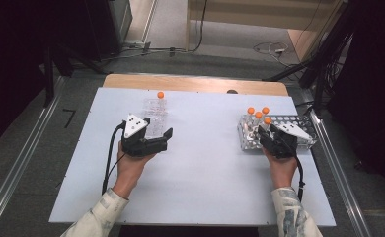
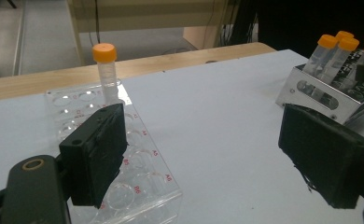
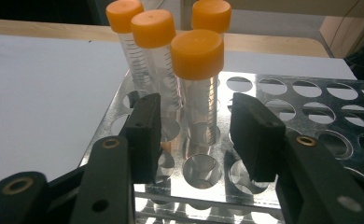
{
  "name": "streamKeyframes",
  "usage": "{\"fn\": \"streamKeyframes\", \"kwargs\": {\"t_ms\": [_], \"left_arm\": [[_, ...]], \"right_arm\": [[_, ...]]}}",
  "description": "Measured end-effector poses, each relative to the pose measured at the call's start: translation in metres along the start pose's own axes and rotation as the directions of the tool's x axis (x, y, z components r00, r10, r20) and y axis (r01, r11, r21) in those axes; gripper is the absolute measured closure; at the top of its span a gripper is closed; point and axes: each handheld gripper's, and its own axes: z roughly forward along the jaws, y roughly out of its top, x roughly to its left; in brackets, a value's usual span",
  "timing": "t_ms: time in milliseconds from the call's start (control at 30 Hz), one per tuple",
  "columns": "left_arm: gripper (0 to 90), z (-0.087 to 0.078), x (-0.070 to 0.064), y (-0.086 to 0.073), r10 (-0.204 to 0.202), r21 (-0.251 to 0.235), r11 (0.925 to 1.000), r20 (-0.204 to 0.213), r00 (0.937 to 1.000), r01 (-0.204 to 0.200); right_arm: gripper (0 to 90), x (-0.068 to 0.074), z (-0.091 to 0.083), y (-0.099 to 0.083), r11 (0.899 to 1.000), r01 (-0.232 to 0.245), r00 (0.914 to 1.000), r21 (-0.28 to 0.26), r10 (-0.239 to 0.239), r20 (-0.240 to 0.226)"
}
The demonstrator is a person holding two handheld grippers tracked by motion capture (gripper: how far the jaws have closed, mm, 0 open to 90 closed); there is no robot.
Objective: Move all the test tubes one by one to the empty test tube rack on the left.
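A clear plastic rack (image 1: pixel 156 117) lies at the left of the white board and holds one orange-capped tube (image 1: pixel 160 95) upright at its far end. My left gripper (image 1: pixel 157 129) stands wide open at the rack's near end, with one jaw over the clear plastic rack (image 2: pixel 143 158) and nothing between the jaws. The lone tube (image 2: pixel 106 74) stands just beyond that jaw. At the right, a metal rack (image 1: pixel 299 129) holds several orange-capped tubes (image 1: pixel 258 115). My right gripper (image 3: pixel 196 109) is open, its jaws either side of the nearest tube (image 3: pixel 198 84) with a gap on each side.
The white board (image 1: pixel 205 168) lies on a wooden table whose edge (image 1: pixel 195 83) shows at the back. Most holes of the metal rack (image 3: pixel 311 93) are empty. Cables lie on the floor beyond the table, and dark stands rise at the far left and right.
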Motion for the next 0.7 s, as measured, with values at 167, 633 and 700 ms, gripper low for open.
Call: {"fn": "streamKeyframes", "kwargs": {"t_ms": [167,633,700], "left_arm": [[15.5,0.0028,-0.0037,-0.0017,0.009,0.01,0.9999,0.013,0.9999,-0.009],[15.6,0.0032,-0.0047,-0.0029,0.002,0.012,0.9999,0.025,0.9997,-0.002],[15.5,0.0033,-0.0048,-0.0031,0.001,0.013,0.9999,0.027,0.9996,-0.001]], "right_arm": [[56.7,0.0003,0.0034,-0.0007,1.0,0.005,0.9999,-0.014,-0.005,0.014],[71.5,0.0001,0.0068,-0.0013,0.999,0.013,0.9995,-0.031,-0.012,0.029],[71.5,0.0001,0.006,-0.0007,0.999,0.013,0.9995,-0.036,-0.012,0.028]]}}
